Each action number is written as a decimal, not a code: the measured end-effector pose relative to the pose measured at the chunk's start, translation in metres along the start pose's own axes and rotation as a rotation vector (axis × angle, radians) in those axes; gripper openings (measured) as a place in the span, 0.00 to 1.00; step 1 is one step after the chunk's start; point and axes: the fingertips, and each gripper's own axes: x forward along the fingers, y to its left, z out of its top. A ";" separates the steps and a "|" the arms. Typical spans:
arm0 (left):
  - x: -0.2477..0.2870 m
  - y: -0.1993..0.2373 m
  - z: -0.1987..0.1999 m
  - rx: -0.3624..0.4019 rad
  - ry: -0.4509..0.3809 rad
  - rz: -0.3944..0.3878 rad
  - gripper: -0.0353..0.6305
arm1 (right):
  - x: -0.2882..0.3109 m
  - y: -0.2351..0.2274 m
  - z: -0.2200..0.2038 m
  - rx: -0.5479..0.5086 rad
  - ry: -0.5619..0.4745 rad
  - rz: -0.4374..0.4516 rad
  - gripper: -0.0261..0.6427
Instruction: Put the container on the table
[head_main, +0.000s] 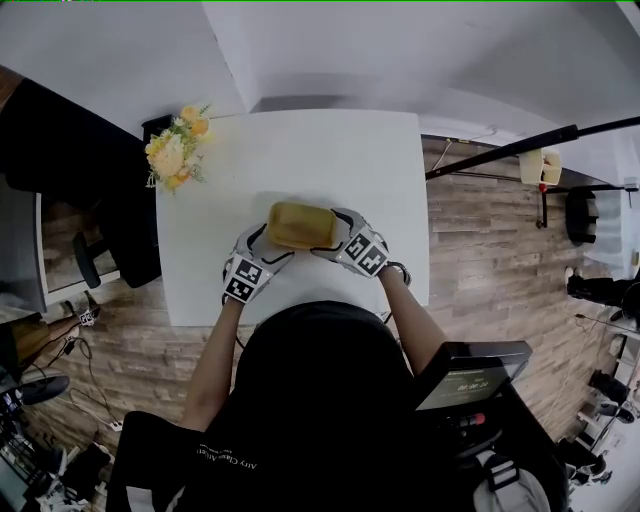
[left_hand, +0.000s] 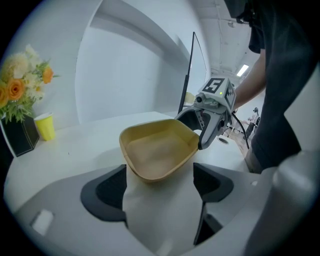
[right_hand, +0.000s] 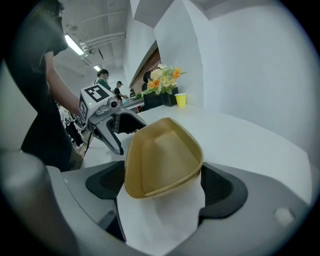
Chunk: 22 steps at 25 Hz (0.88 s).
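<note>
Left gripper (left_hand: 160, 187) and right gripper (right_hand: 162, 192) are each pinching one end of the tan container (head_main: 300, 225), which is hanging between them just over the white desk (head_main: 300, 160); judged light, thin-walled and easily flexed, it is calling for gentle pressure at the rim corners.

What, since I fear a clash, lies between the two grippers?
Only the container: in the head view it spans the gap between the left gripper and the right gripper, each closed on one end.
</note>
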 end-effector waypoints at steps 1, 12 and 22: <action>0.000 0.001 0.000 -0.001 -0.001 0.001 0.68 | -0.001 -0.002 0.001 0.011 -0.008 -0.006 0.77; 0.002 0.006 0.001 0.000 -0.003 0.009 0.68 | 0.003 -0.006 0.001 -0.010 0.002 -0.016 0.80; -0.007 0.002 0.008 -0.020 -0.024 0.030 0.68 | -0.008 0.002 0.008 -0.006 -0.034 -0.015 0.77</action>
